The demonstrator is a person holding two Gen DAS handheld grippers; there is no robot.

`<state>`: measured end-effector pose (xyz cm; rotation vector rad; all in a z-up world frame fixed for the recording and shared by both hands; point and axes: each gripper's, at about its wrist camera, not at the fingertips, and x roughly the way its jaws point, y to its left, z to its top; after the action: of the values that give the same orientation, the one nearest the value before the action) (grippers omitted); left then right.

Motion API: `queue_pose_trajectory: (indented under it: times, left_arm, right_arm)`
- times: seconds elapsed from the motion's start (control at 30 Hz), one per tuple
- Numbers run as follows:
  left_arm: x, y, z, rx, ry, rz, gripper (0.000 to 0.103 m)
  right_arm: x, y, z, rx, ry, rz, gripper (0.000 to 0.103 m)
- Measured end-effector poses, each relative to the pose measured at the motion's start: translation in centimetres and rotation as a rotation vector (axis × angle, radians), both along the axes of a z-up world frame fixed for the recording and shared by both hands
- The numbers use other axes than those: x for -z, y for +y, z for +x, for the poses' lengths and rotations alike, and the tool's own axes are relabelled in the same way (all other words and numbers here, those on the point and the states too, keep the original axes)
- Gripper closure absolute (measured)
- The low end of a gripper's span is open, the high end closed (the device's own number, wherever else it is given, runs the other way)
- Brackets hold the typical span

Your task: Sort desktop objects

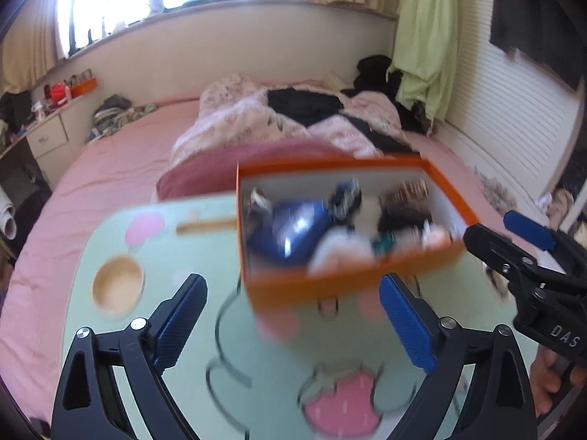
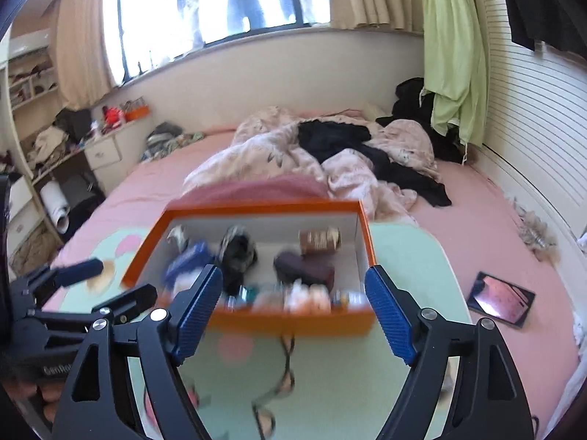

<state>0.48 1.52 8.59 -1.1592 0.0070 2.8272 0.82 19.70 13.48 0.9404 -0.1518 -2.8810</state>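
The left claw (image 1: 293, 324) stood with its blue pads wide apart and nothing between them, above the mint-green table (image 1: 176, 348). The right claw (image 2: 293, 306) was likewise spread, empty, its pads framing the near wall of the orange box (image 2: 293, 321) without touching it.

The box sat toward the far side of the table, open-topped, white inside. It held a blue packet (image 1: 290, 233), a dark bundle (image 2: 238, 251), a brown patterned can (image 2: 320, 241) lying on its side, a dark maroon case (image 2: 306, 269), and a row of small pale items along the near wall; blur kept most of these from being named.

In front of the box the table lay open, bearing only its printed cartoon and a round wooden cup recess (image 1: 117, 286) near the left edge. The table stood on a pink bed (image 2: 488, 242), with a dark tablet (image 2: 500, 299) just off its right edge. Each claw's body cut off the table's near edge.
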Motion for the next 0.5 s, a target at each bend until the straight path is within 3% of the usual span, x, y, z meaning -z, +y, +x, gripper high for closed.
queue_pose_trajectory:
  times: [0.1, 0.27, 0.4, 0.5]
  left_arm:
    - [2.3, -0.6, 2.4, 0.000, -0.045, 0.029, 0.008]
    - [5.2, -1.7, 3.0, -0.047, -0.124, 0.071, 0.008]
    - [7.1, -1.5, 3.4, -0.116, -0.136, -0.050, 0.003]
    - [7.1, -1.4, 3.7, -0.095, -0.132, -0.052, 0.000]
  right_arm:
    - [1.4, -0.5, 2.7, -0.035, -0.027, 0.032, 0.022]
    - [5.3, -1.1, 4.4, -0.078, -0.129, 0.026, 0.022]
    - [6.6, -1.6, 4.4, -0.092, -0.171, 0.052, 0.022]
    - [7.7, -1.6, 4.2, -0.080, -0.210, 0.067, 0.022]
